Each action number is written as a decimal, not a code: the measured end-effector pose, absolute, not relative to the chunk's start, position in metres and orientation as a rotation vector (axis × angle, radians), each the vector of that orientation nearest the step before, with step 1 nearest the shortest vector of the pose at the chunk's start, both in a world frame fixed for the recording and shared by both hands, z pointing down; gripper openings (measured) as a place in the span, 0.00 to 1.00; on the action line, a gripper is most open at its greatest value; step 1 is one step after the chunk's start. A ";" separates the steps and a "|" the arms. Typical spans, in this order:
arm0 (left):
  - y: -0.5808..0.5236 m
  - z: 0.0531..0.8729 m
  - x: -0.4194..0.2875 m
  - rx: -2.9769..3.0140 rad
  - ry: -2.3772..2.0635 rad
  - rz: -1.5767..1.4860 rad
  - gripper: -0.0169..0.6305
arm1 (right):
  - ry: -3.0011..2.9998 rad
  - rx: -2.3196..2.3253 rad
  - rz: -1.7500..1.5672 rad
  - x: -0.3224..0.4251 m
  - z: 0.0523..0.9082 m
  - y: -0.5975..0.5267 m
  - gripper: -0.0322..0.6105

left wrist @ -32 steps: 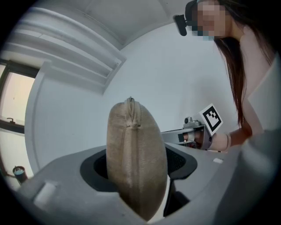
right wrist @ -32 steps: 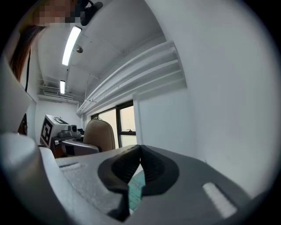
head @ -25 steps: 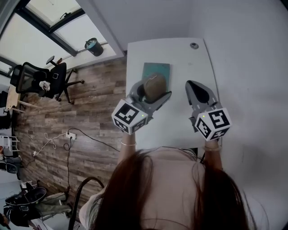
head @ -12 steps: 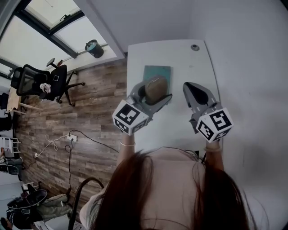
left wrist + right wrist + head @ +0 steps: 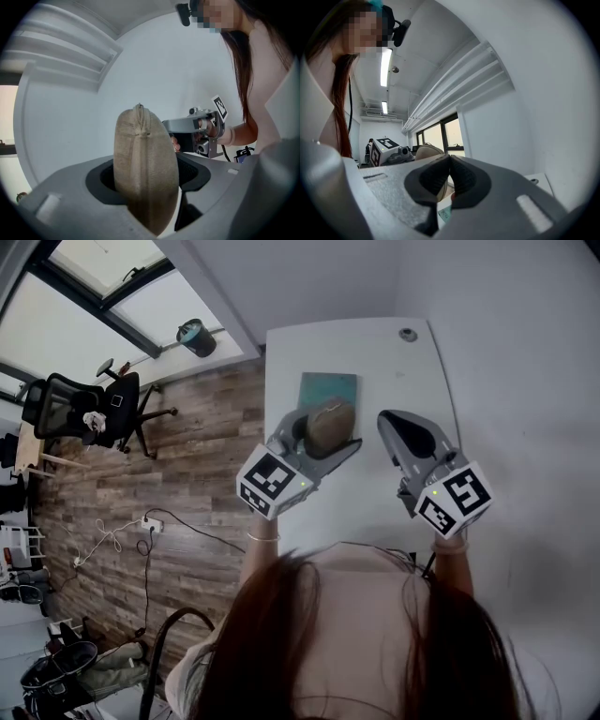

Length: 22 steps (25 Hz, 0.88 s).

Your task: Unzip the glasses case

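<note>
A tan fabric glasses case [image 5: 327, 426] is held on edge above the white table [image 5: 375, 348] by my left gripper [image 5: 323, 432], which is shut on it. In the left gripper view the glasses case [image 5: 146, 168] stands upright between the jaws, zipper seam running over its top. My right gripper [image 5: 403, 432] hovers to the right of the case, apart from it. Its jaws are shut with nothing between them in the right gripper view [image 5: 450, 174], and the glasses case [image 5: 427, 151] shows beyond them at the left.
A teal notebook [image 5: 328, 387] lies flat on the table under the lifted case. A small round cap [image 5: 408, 335] sits at the table's far right corner. An office chair [image 5: 89, 409] and a bin [image 5: 195, 338] stand on the wooden floor at the left.
Both grippers have shifted slightly. The left one with the case drifted a little right and the right one tilted, its marker cube moving right. The grip on the case is unchanged.
</note>
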<state>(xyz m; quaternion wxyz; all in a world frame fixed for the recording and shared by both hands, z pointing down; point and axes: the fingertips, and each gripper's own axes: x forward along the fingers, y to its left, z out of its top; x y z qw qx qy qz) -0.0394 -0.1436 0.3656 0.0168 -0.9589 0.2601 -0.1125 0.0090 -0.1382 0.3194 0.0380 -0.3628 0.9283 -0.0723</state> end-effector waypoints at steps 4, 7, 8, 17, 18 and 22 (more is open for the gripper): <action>-0.141 0.367 -0.036 -2.976 0.750 -0.404 0.48 | 2.860 -1.061 -0.251 0.007 0.315 -0.137 0.06; -0.139 0.374 -0.032 -2.955 0.712 -0.472 0.48 | 2.884 -1.022 -0.258 0.007 0.317 -0.135 0.09; -0.138 0.377 -0.031 -2.948 0.702 -0.496 0.48 | 2.891 -1.012 -0.258 0.007 0.318 -0.134 0.09; -0.131 0.385 -0.031 -2.935 0.572 -0.639 0.49 | 2.914 -0.902 -0.324 0.001 0.315 -0.130 0.12; -0.130 0.386 -0.031 -2.935 0.560 -0.651 0.49 | 2.916 -0.892 -0.328 0.000 0.315 -0.129 0.12; -0.125 0.388 -0.030 -2.937 0.520 -0.681 0.49 | 2.935 -0.853 -0.326 -0.002 0.314 -0.124 0.14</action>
